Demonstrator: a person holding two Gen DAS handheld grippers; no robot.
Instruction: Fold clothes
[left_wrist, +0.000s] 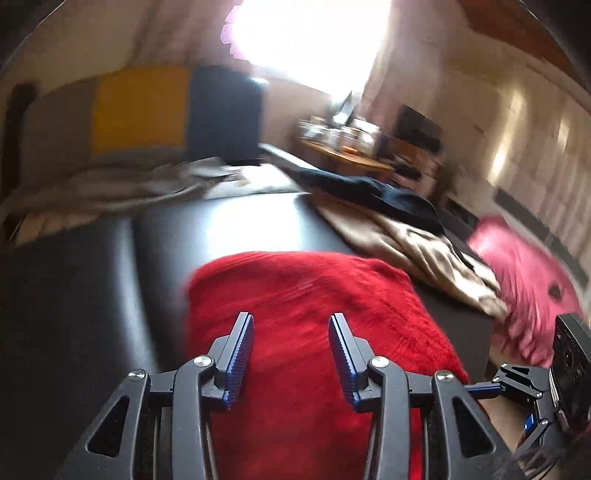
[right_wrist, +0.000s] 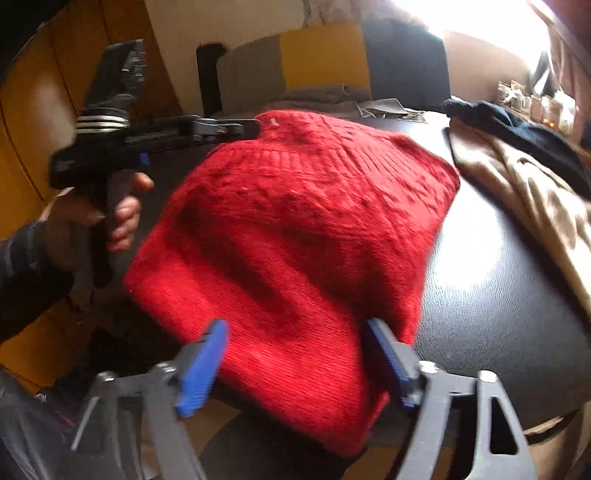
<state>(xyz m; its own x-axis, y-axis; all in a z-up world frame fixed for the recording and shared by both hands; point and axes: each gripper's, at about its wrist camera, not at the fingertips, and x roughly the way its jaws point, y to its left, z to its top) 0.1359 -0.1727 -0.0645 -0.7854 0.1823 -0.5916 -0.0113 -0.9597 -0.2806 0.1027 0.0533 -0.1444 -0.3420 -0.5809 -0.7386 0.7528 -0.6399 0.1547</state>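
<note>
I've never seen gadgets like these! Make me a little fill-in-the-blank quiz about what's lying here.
1. The folded sweater lying between the two grippers is ____ in colour.
2. It rests on a shiny ____ padded surface.
3. Beside it, a dark garment lies on top of a ____ one.
4. The right gripper has its jaws ____, pressing on nothing.

Missing words: red; black; tan; open

A lived-in home room: cushioned sofa (left_wrist: 140, 118), cluttered wooden side table (left_wrist: 347, 155).
</note>
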